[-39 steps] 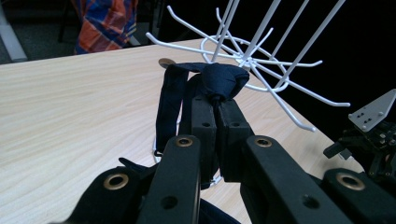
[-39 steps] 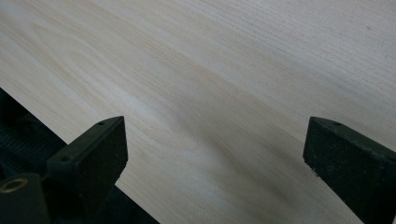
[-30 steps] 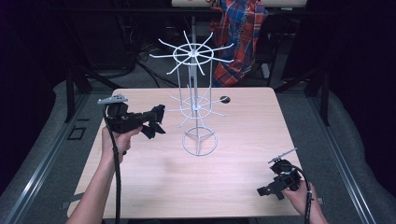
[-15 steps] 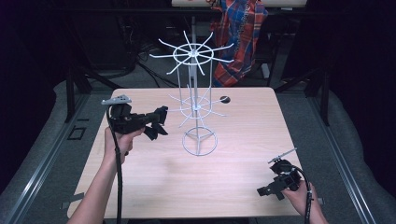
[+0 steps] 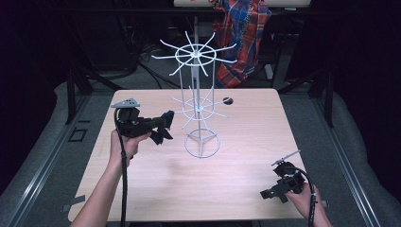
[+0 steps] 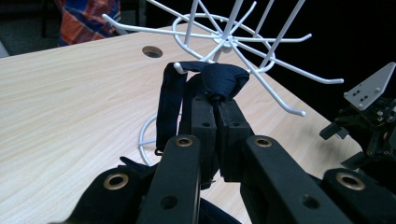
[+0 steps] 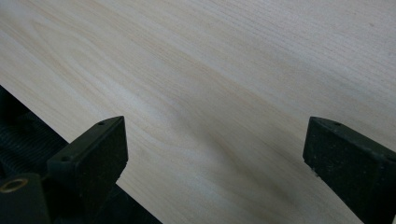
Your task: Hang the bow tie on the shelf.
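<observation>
A white wire rack [image 5: 201,109] with two tiers of spoke hooks stands on the wooden table [image 5: 142,189]. My left gripper [image 5: 163,127] is held level left of the lower tier and is shut on a dark blue cloth band [image 5: 161,135]. In the left gripper view the band [image 6: 219,79] bulges past the closed fingertips [image 6: 205,116]. Its loop [image 6: 170,102] hangs over the tip of one lower hook [image 6: 177,66]. My right gripper [image 5: 269,194] rests near the table's front right corner. In its own view my right gripper [image 7: 215,149] is open over bare wood with nothing between the jaws.
The rack's round base ring [image 5: 202,144] sits mid-table. A cable hole [image 5: 228,100] lies in the tabletop behind the rack. A plaid cloth [image 5: 246,38] hangs beyond the far edge. Dark floor and metal frame rails surround the table.
My left gripper has edged a little right, toward the rack, with the band in it. The right gripper has stayed put.
</observation>
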The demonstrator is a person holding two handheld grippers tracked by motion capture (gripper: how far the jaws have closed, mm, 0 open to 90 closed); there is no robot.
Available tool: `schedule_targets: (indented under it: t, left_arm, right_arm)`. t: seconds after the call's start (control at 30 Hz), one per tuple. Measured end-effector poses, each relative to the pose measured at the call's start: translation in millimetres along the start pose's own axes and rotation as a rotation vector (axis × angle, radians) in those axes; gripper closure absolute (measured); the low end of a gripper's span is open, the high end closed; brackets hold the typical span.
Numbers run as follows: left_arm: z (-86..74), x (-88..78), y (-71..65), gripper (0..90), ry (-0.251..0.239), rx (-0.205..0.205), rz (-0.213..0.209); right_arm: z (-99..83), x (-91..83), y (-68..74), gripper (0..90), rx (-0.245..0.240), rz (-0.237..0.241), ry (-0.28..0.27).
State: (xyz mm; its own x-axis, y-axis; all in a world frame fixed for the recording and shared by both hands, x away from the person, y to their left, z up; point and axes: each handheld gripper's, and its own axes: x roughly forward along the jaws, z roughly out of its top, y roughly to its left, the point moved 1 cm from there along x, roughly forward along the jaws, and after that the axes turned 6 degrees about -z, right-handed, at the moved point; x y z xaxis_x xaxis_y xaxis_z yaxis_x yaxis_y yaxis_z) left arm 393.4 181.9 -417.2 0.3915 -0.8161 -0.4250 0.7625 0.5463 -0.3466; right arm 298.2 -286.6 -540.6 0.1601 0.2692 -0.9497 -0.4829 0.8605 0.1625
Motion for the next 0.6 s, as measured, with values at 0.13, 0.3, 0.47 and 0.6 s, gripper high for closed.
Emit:
schedule_targets:
  t: [0.13,0.3,0.47,0.6]
  left_arm:
    - [-1.4,3.1,-0.7,87.0,0.004,0.006,0.005]
    - [-2.8,6.7,-1.4,87.0,0.015,0.013,0.008]
    - [-4.1,9.5,-2.2,87.0,0.016,0.014,0.019]
    - [-6.2,13.2,-2.7,87.0,0.020,0.020,0.031]
  right_arm:
    - [-0.1,-0.1,0.1,6.1,0.001,0.000,0.000]
    - [0.0,0.0,0.1,6.2,0.000,0.001,0.000]
    - [-0.1,0.3,0.3,6.2,0.001,0.000,0.001]
    - [-0.9,2.7,2.9,6.2,0.037,0.008,-0.031]
